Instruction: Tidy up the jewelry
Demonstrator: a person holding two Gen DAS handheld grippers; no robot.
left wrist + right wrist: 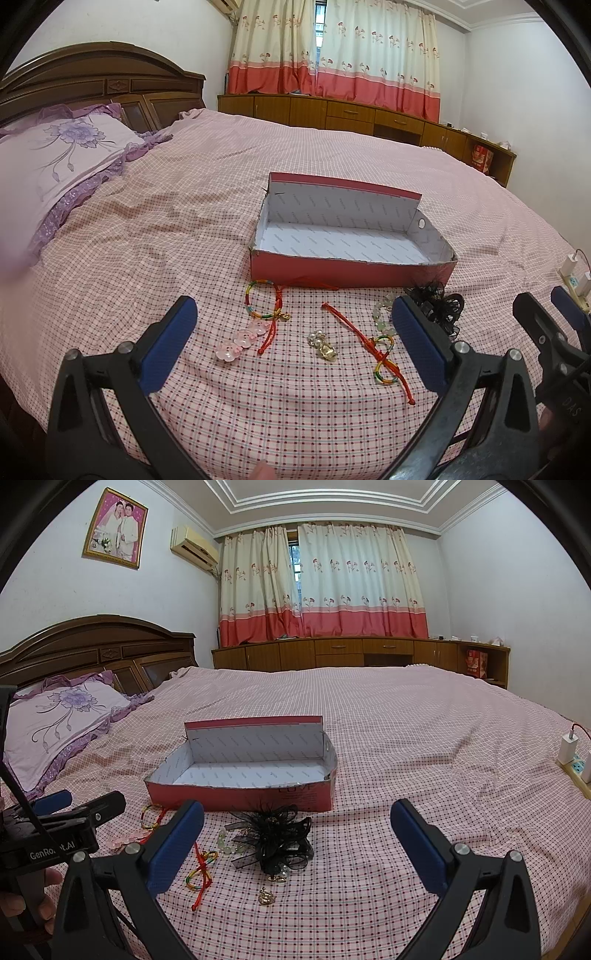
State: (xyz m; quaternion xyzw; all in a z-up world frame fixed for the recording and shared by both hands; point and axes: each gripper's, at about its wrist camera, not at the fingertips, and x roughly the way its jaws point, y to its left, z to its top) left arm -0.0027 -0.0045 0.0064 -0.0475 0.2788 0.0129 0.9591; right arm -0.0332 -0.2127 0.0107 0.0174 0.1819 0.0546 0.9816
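1 red box (351,273), with nothing in it, sits mid-bed on the checked sheet (295,424). Near it lie 2 rainbow cord bracelets (258,299), 1 pink pig clip (242,341), 1 pearl brooch (323,345), 1 jade bracelet (382,314) and, rightmost, 1 black lace flower (273,834). The left gripper (295,347) and right gripper (297,845) both gape wide, holding nothing.
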